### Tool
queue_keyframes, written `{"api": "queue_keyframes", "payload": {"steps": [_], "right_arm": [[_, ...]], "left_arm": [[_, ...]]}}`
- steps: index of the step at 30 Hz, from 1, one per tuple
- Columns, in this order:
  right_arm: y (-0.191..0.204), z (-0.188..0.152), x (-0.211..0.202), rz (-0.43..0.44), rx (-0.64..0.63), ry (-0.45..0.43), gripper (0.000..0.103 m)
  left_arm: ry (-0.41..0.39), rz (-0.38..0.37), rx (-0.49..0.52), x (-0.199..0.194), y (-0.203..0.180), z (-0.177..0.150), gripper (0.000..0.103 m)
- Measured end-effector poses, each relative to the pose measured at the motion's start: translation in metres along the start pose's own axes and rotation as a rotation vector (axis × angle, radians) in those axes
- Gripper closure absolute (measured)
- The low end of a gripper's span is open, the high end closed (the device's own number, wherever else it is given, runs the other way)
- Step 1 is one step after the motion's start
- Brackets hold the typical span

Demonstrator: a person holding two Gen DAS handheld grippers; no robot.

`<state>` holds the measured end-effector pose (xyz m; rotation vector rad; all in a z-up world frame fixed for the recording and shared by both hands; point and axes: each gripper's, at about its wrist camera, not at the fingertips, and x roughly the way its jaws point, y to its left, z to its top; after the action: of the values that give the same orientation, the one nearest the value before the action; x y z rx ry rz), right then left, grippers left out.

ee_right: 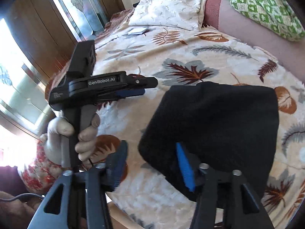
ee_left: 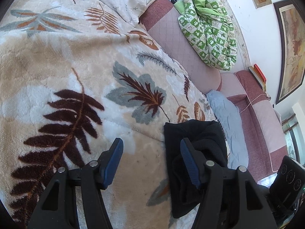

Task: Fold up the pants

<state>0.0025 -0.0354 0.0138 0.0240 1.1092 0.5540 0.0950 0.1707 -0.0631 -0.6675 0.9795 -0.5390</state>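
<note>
While black knit pants (ee_right: 213, 129) are seen lying as compact folded bundle on leaf-print plush blanket (ee_left: 57, 57), near its edge, folding is judged approx. done; only tidying left. Left gripper (ee_left: 150, 160) & right gripper (ee_right: 152, 164) are held w/ tongs apart, nothing clamped.

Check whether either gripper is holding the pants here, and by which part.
Nothing is held. The left gripper and right gripper both have jaws open and empty beside the folded black pants.
</note>
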Motion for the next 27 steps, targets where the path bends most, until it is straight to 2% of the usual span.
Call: {"api": "queue_keyframes", "payload": {"steps": [5, 8, 9, 13, 17, 19, 20, 23, 27], "right_arm": [[-0.019, 0.004, -0.018, -0.013, 0.136, -0.159, 0.040], [-0.021, 0.009, -0.020, -0.113, 0.156, -0.199, 0.052], [-0.020, 0.011, -0.018, -0.144, 0.148, -0.199, 0.055], [-0.012, 0.022, 0.013, -0.175, 0.104, -0.148, 0.057], [-0.007, 0.014, 0.072, -0.201, 0.062, -0.004, 0.055], [0.005, 0.011, 0.078, -0.253, -0.003, -0.018, 0.051], [0.010, 0.010, 0.077, -0.254, -0.030, -0.018, 0.047], [0.015, 0.008, 0.055, -0.195, -0.053, -0.064, 0.047], [0.011, 0.001, 0.024, -0.253, -0.057, -0.141, 0.043]], "left_arm": [[-0.007, 0.013, 0.001, -0.001, 0.001, 0.000, 0.041], [-0.003, 0.016, -0.008, 0.001, 0.003, 0.001, 0.041], [-0.003, 0.017, -0.008, 0.001, 0.003, 0.001, 0.041], [-0.006, 0.027, 0.008, 0.000, 0.000, 0.001, 0.041], [-0.012, 0.051, 0.028, -0.002, -0.002, 0.001, 0.041], [-0.016, 0.058, 0.035, -0.003, -0.003, 0.001, 0.041], [-0.017, 0.060, 0.039, -0.003, -0.003, 0.001, 0.040], [-0.011, 0.069, 0.046, -0.002, -0.004, 0.000, 0.040], [-0.003, 0.098, 0.079, 0.002, -0.011, -0.005, 0.040]]}}
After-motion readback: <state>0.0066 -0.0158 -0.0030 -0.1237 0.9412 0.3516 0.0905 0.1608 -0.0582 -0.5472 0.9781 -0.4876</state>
